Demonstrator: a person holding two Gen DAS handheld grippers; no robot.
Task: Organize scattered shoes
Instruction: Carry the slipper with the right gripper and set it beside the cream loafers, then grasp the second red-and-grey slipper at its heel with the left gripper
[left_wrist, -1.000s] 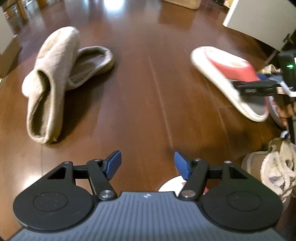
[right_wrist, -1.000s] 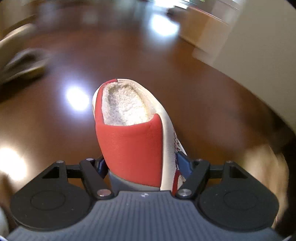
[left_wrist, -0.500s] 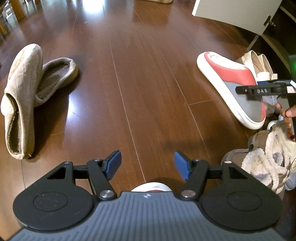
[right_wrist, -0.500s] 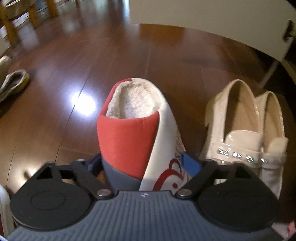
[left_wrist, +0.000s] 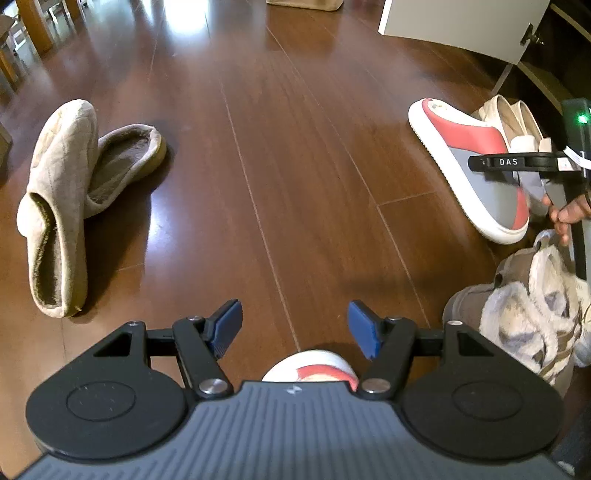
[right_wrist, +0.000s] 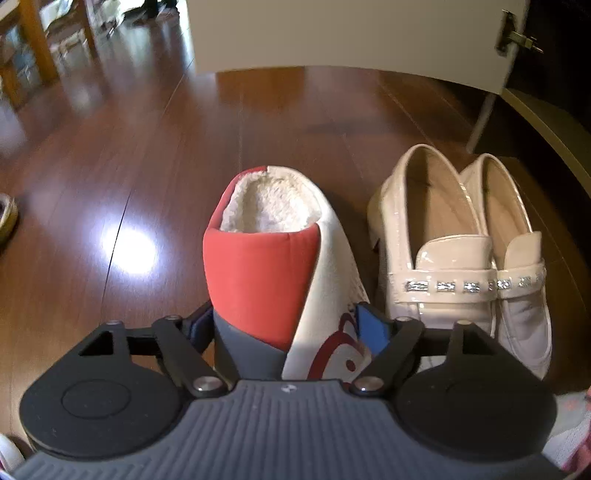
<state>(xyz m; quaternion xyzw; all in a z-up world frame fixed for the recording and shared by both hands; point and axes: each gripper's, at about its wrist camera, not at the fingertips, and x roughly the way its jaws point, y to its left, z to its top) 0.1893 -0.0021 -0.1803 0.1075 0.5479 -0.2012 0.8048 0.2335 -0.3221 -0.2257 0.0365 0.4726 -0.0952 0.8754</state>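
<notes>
Red slipper (right_wrist: 280, 280): set on floor just beside cream loafers (right_wrist: 461, 258), near cabinet door. Right gripper (right_wrist: 284, 325) jaws opening, slipper toe between them; release step. Left gripper (left_wrist: 293, 325) open, empty. Next: withdraw right gripper clear, fetch mate (left_wrist: 314, 369) below left gripper.

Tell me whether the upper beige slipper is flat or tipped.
Tipped: the upper beige slipper lies on its side, leaning across its mate.

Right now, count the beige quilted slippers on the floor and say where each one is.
2. One beige slipper stands on its side at far left; the other lies behind it, leaning against it. More may be out of view.
</notes>
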